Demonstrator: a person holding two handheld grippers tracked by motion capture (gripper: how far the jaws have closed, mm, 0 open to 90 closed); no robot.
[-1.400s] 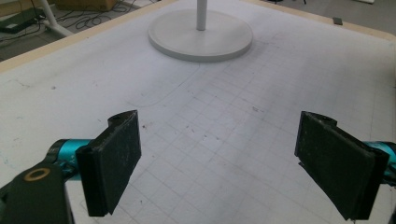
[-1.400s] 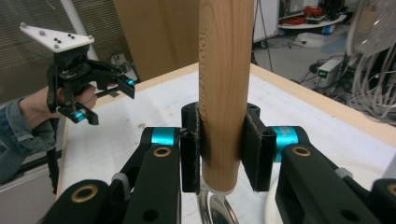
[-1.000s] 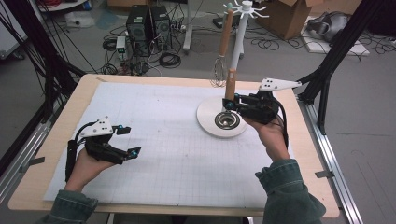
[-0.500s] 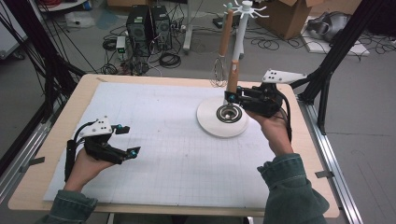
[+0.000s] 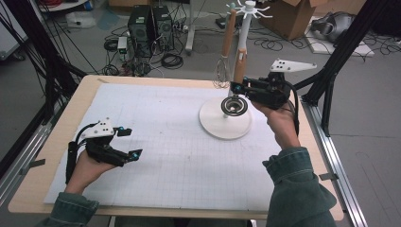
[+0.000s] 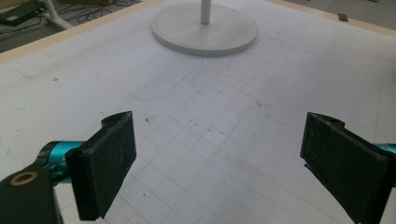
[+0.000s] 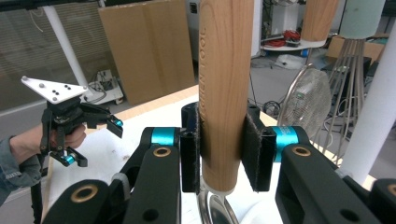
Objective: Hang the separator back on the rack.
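So the right gripper (image 5: 235, 88) is up at about 2 o'clock on the table, jaws clamped on the wooden handle (image 7: 224, 93) of a small metal strainer (image 5: 234, 106). The right gripper view makes it pretty clear: both pads squeeze the handle near its lower end, and the handle stands upright between them. From the high view, the strainer's bowl hangs over the white round base (image 5: 213, 125) of the utensil stand (image 5: 246, 28), just beside the stand's pole. I can't really tell whether the bowl touches the base or floats above it. A whisk (image 5: 221, 75) with the same kind of wooden handle hangs from the stand at roughly 11 o'clock of the strainer.

The left gripper (image 5: 127, 143) sits low at about 8 o'clock on the white grid mat (image 5: 165, 156), well apart from all that. Its jaws are spread wide with nothing between them, just bare mat in the left gripper view.
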